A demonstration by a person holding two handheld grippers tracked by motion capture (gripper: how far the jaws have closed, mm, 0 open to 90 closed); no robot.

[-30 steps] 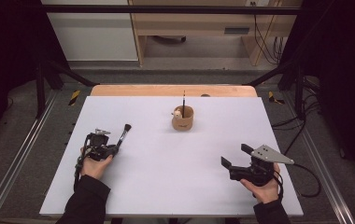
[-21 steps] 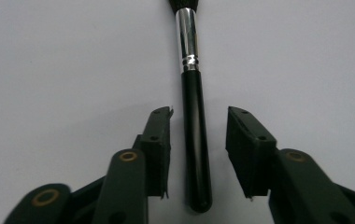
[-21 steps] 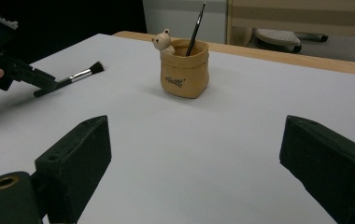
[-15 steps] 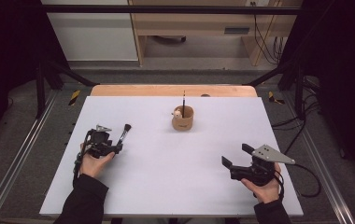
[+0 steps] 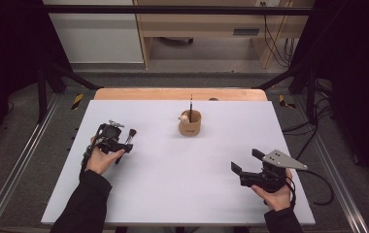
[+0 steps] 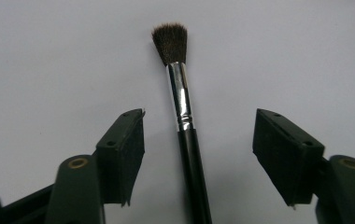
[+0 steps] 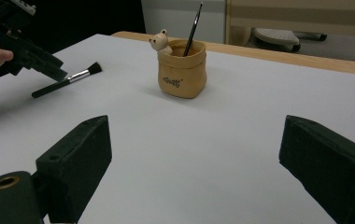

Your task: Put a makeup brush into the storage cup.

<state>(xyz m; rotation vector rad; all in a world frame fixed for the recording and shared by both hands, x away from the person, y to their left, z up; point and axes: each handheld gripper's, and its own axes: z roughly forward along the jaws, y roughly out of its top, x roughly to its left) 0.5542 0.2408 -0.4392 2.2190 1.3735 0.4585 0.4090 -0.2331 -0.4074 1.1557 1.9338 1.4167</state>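
Brush lies ungripped between the open left gripper jaws; the right gripper, open, faces a cup.

Two brushes; one holder; two claws.

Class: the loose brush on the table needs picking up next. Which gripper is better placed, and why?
Left. The left gripper is open with its jaws either side of the brush handle. The right gripper is open too, but far across the table.
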